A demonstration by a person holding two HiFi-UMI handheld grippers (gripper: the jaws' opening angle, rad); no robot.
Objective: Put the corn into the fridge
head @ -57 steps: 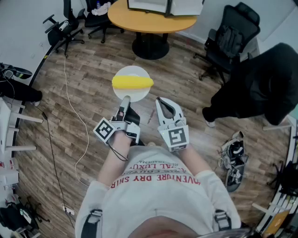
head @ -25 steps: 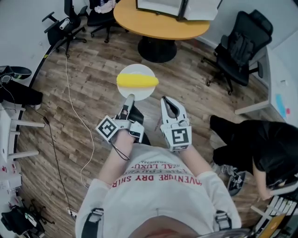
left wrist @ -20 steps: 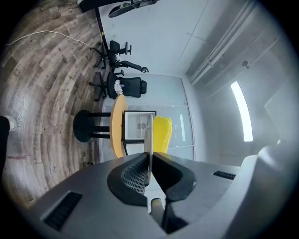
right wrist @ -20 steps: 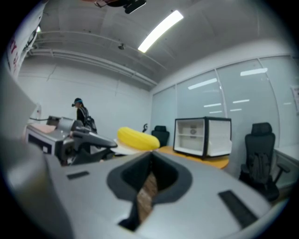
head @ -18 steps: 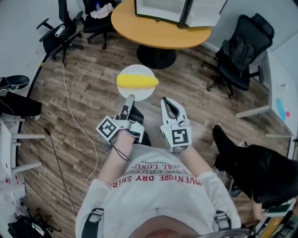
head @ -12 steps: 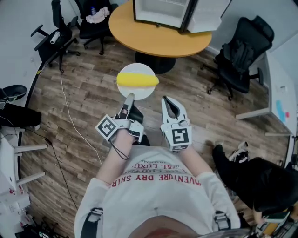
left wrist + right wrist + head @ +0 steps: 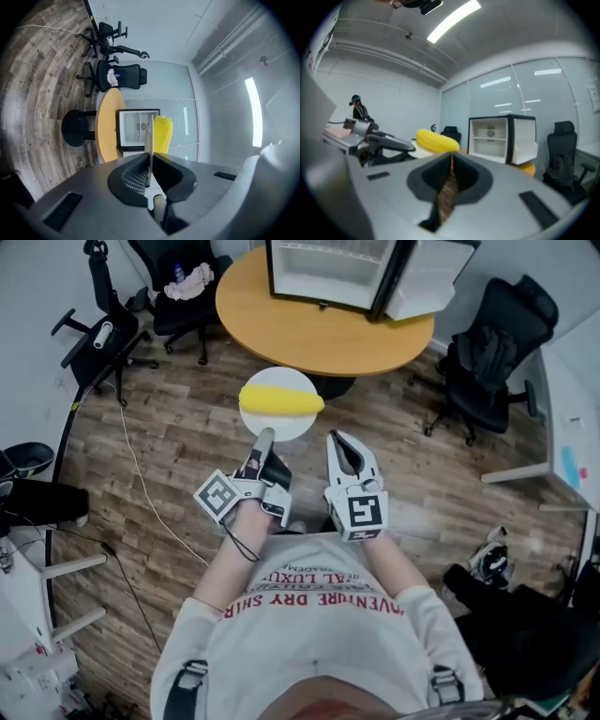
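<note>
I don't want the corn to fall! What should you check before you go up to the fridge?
1. Grip: left tool shut on white round plate rim: ok.
2. Load: yellow corn cob lying on the plate: ok.
3. Target: small white fridge has its door open: ok.
4. Room on the fridge shelves: ok.
5. Spare: right tool empty, jaws together: ok.
6. Fridge within reach: cannot tell.

An office meeting space. Ahead of the left claw [image 7: 261, 435] and the right claw [image 7: 342, 442] stands a round wooden table [image 7: 319, 334] with a small open fridge [image 7: 328, 273] on it. Black swivel office chairs stand around it: one chair [image 7: 487, 352] off to the right of the right claw, other chairs [image 7: 173, 315] off to the left of the left claw. Beyond the table run glass partition walls [image 7: 497, 98], and a strip light [image 7: 452, 18] shines high above the claws. Wood-plank floor [image 7: 169, 427] lies beneath them.
</note>
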